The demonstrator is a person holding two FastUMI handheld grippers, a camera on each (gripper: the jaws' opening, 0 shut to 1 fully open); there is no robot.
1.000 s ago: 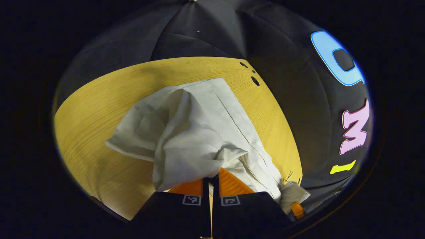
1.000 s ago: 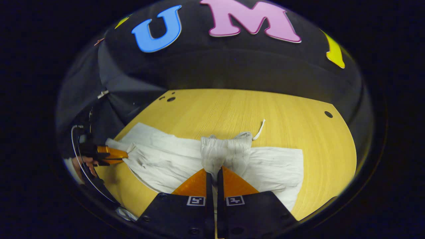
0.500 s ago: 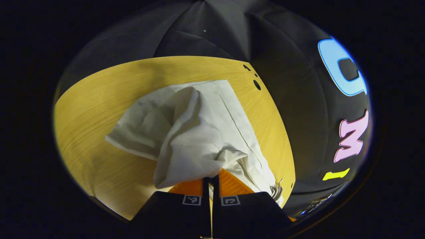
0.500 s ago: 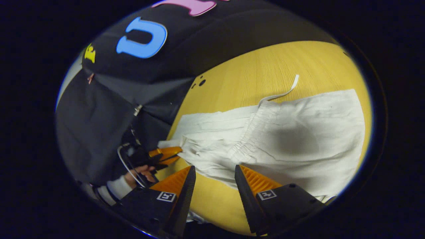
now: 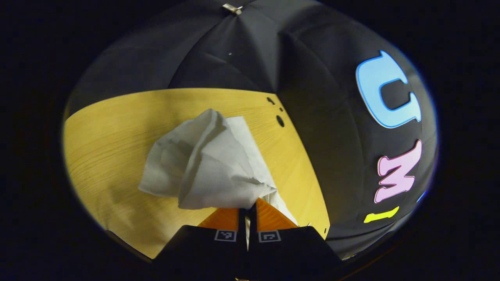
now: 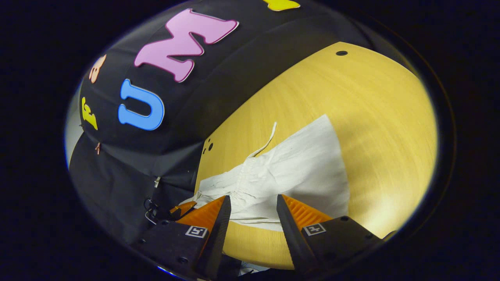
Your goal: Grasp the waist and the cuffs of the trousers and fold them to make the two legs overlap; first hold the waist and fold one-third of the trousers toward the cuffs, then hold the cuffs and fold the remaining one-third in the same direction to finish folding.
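Pale linen-like cloth is what the whole step turns on: the white trousers (image 6: pixel 297 171) lie across the yellow wooden surface (image 6: pixel 371 105), the gathered waist already laid over onto the legs, its drawstring (image 6: pixel 267 140) trailing loose toward the booth wall. That looks like the first third done, so the step in hand is carrying the cuffs (image 5: pixel 211 168) over the folded part.

To do it well, I'd say the cuff end should travel low and level, kept taut enough that both legs stay stacked, and be laid down so its edge meets the fold line squarely, not bunching short of it. The cloth hangs in a crumpled peak from the grip, so a slight outward pull before lowering would smooth it. The drawstring could be tucked or left alone, provided it isn't dragged.

The left gripper (image 5: pixel 247 210) has its jaws clenched tight on the cuff cloth, with fabric rising from between the fingertips and lifted clear of the surface. The right gripper (image 6: pixel 252 205) hovers above the near edge of the trousers with its jaws released and spread wide, holding and touching nothing.
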